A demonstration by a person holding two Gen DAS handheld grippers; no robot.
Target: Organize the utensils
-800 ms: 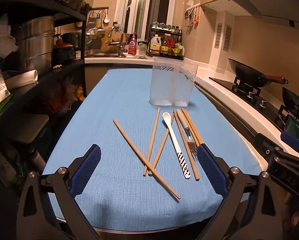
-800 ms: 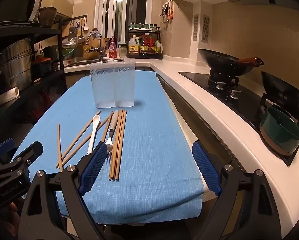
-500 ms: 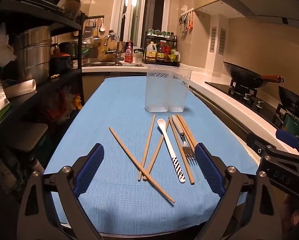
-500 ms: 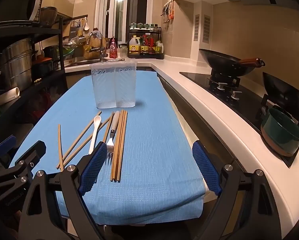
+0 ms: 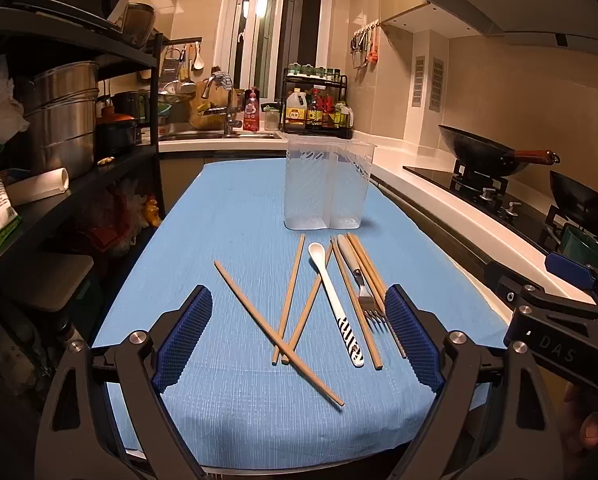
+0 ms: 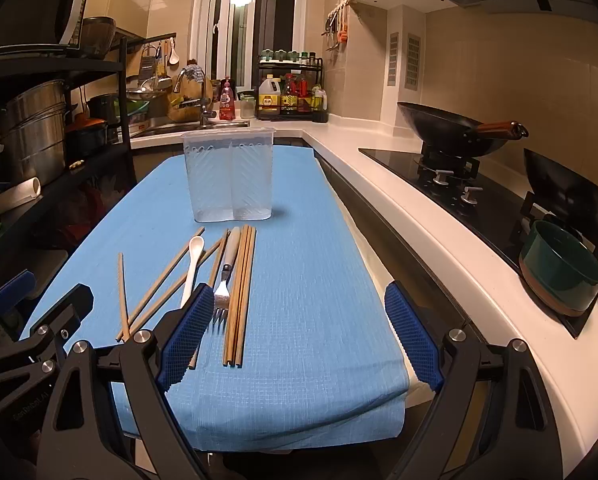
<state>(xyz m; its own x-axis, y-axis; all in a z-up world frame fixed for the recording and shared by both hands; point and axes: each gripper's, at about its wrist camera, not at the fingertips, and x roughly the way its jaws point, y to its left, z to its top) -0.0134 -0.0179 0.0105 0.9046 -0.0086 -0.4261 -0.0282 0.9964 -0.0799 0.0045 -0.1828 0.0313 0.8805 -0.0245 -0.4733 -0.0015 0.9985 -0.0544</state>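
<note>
Several wooden chopsticks (image 5: 291,300) (image 6: 241,296), a white spoon (image 5: 335,304) (image 6: 191,268) with a striped handle and a fork (image 5: 361,284) (image 6: 224,280) lie on the blue cloth (image 5: 235,216) (image 6: 311,280). A clear two-compartment utensil holder (image 5: 327,186) (image 6: 230,176) stands upright and empty behind them. My left gripper (image 5: 299,340) is open and empty, near the front edge, over the near ends of the utensils. My right gripper (image 6: 299,336) is open and empty, to the right of the utensils; its left pad (image 6: 187,332) hides the spoon's handle.
A black shelf rack (image 5: 59,128) with steel pots stands on the left. A white counter (image 6: 439,216) with a stove, a wok (image 6: 451,128) and a green pot (image 6: 559,276) runs along the right. The sink (image 5: 215,134) and bottle rack are at the back.
Both grippers have drawn back a little and levelled out; the left view has swung so the table sits more centred. The utensils and holder have not moved.
</note>
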